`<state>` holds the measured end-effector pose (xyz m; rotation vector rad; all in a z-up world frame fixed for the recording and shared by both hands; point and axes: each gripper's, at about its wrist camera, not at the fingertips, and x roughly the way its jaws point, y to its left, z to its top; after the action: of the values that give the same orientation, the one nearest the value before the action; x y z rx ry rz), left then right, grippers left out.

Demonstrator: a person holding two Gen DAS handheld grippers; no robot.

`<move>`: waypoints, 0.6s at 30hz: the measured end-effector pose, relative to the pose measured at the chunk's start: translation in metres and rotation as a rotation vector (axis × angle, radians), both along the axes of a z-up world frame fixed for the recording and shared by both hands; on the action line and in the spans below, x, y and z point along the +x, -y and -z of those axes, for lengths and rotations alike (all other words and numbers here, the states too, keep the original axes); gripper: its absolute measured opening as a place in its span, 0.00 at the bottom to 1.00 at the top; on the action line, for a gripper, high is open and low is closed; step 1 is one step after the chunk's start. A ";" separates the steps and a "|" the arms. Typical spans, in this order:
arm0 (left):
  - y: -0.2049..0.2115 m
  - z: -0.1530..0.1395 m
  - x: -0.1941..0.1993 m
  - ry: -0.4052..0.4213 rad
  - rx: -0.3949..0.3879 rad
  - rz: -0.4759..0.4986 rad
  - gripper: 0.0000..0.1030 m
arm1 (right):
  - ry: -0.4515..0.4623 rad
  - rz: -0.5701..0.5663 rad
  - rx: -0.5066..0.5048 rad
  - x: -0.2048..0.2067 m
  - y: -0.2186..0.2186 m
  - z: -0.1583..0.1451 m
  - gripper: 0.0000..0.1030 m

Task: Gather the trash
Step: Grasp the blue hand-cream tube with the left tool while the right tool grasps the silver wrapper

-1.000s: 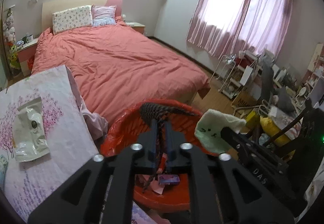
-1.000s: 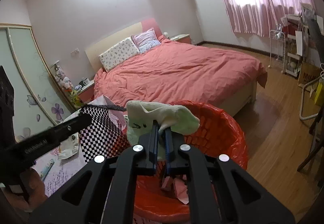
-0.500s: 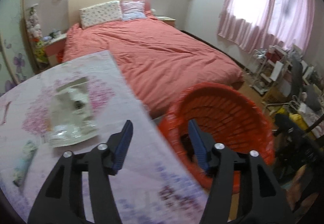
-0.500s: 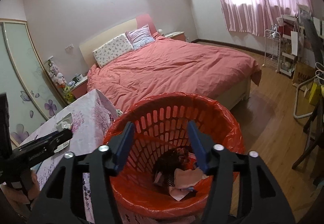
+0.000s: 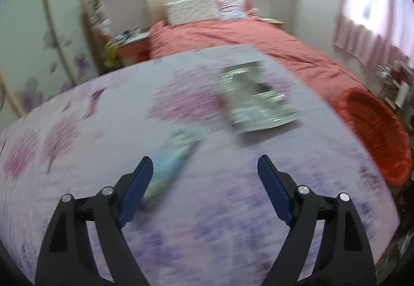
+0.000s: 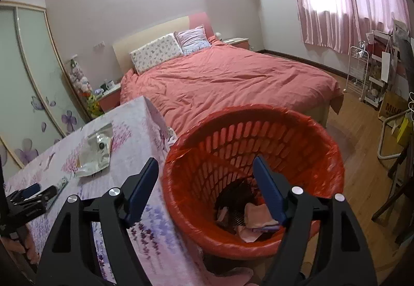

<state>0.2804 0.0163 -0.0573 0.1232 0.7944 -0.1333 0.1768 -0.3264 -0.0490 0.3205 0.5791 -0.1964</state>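
My left gripper (image 5: 204, 169) is open and empty above the flowered table (image 5: 103, 130), just short of a small light-blue wrapper (image 5: 170, 164). A silver foil bag (image 5: 256, 99) lies farther back on the table; it also shows in the right wrist view (image 6: 95, 154). My right gripper (image 6: 205, 172) is open and empty over the red basket (image 6: 305, 125), which holds several pieces of trash (image 6: 248, 213). The left gripper (image 6: 33, 195) shows at the left edge of the right wrist view, over the wrapper (image 6: 58, 186). The left wrist view is blurred.
The red basket (image 5: 375, 130) stands at the table's right edge. A bed with a pink cover (image 6: 227, 84) lies behind. A wardrobe (image 6: 26, 84) is at left, and shelves and clutter (image 6: 377, 79) are at right under pink curtains.
Both grippers opened and dropped the dark checkered piece and the pale green cloth into the basket. The left gripper then swung left from the basket to over the table.
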 end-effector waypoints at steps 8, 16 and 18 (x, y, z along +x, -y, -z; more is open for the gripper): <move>-0.044 0.023 0.009 -0.070 -0.002 -0.037 0.73 | -0.048 -0.061 -0.017 0.005 -0.029 0.004 0.73; -0.025 0.032 0.037 -0.110 -0.021 -0.017 0.49 | -0.065 -0.085 -0.032 0.007 -0.044 0.003 0.73; -0.021 0.031 0.040 -0.106 -0.012 -0.020 0.39 | -0.067 -0.091 -0.031 0.008 -0.046 0.003 0.73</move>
<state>0.3208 0.0374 -0.0887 0.0968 0.9004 -0.1263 0.1844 -0.2803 -0.0518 0.2577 0.6552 -0.1289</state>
